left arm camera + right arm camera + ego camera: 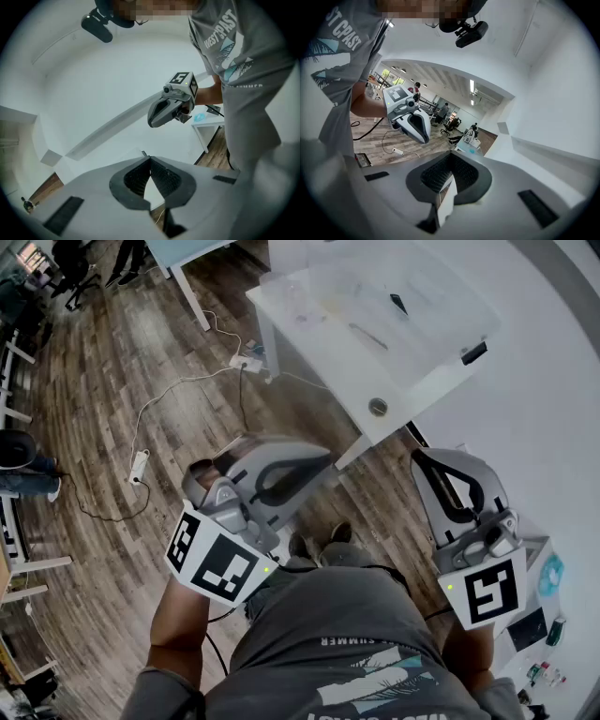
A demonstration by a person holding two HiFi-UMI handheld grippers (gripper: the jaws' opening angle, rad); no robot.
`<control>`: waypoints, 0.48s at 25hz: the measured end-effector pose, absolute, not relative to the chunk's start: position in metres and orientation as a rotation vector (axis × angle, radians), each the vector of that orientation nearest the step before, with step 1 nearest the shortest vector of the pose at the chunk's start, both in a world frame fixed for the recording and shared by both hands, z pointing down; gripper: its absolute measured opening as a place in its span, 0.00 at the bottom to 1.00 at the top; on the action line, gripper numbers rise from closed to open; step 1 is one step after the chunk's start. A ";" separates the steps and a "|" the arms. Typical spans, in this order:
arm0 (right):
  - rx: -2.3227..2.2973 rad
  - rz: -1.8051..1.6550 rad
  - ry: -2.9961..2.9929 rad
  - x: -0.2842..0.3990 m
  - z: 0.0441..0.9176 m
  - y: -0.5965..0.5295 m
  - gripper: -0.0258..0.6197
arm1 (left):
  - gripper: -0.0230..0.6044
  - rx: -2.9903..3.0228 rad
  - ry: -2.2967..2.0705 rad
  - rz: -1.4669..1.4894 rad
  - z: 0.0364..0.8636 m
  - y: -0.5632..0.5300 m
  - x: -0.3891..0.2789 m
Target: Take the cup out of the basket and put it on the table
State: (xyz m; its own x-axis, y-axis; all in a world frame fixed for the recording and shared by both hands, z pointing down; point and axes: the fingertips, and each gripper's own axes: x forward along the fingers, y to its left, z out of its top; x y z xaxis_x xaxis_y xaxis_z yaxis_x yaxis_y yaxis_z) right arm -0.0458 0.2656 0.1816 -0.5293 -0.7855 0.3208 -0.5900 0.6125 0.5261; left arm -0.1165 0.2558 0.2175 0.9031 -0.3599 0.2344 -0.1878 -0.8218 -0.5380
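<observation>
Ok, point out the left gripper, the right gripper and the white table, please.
left gripper (325, 464), head view, the closed jaw tips.
right gripper (420, 459), head view, the closed jaw tips.
white table (424, 382), head view, bare top near its front edge.

grey printed t-shirt (347, 652) — grey left gripper (317, 471), right gripper (427, 461), marker cubes (220, 564)

Table (427, 381) stands ahead of the person. Left gripper (319, 465) and right gripper (420, 457) sit side by side, apart, just short of the table's near edge. Power strip (139, 467) lies on the floor (112, 381) to the left. Its cable runs to a second strip (246, 360) beside a table leg. Side table (542, 604) is at far right.
</observation>
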 end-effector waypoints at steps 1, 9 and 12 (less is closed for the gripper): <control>1.082 -0.482 -2.304 -0.044 0.182 0.265 0.06 | 0.05 -2.546 0.392 -0.448 0.218 0.256 -0.115; 1.094 -0.462 -2.309 -0.032 0.185 0.265 0.06 | 0.05 -2.549 0.380 -0.461 0.219 0.257 -0.103; 1.109 -0.444 -2.321 -0.026 0.184 0.266 0.06 | 0.05 -2.547 0.380 -0.468 0.219 0.258 -0.098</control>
